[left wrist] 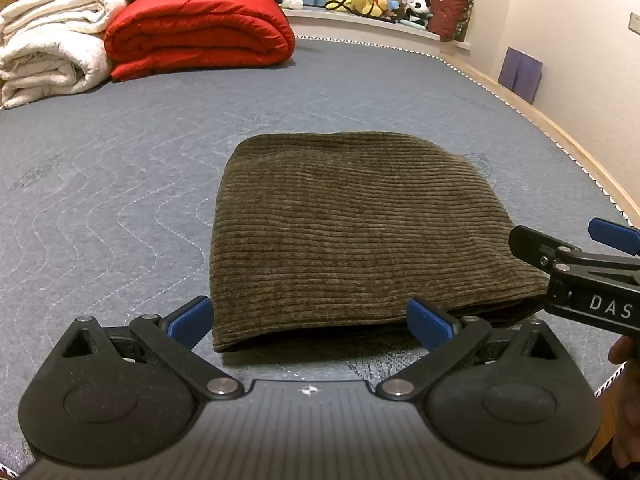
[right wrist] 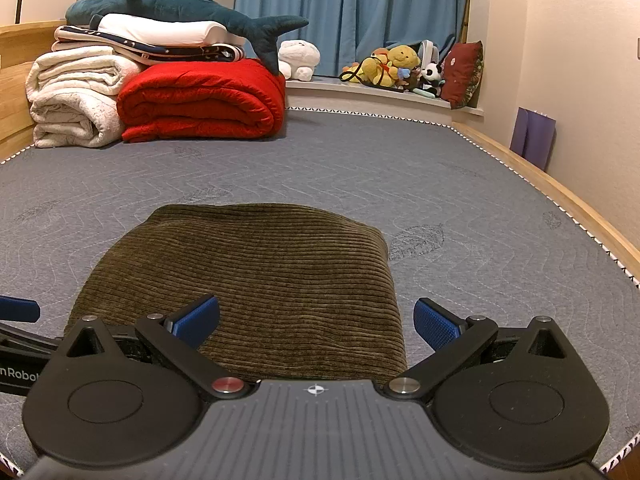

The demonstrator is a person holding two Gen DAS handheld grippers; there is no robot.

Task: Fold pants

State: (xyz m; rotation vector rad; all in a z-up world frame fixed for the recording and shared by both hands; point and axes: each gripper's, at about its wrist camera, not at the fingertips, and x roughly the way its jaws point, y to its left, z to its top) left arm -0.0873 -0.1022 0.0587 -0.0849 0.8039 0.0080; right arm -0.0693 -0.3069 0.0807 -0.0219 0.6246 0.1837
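**Desk:** Where did the pants lie?

**Photographer:** The brown corduroy pants (left wrist: 344,232) lay folded into a compact bundle on the grey mattress (left wrist: 120,184), well short of the red quilt (left wrist: 200,32). Their near edge sat directly ahead of both tools. The left gripper (left wrist: 308,320) stood spread wide, holding nothing, at the bundle's near-left corner; the right gripper (right wrist: 316,320), also splayed and empty, hovered over the near-right edge.

**Desk:** Which was nearer? Anything unclear?

**Photographer:** The right one, by my reading. The layers underneath were hidden, and the bundle's long axis could not be judged.
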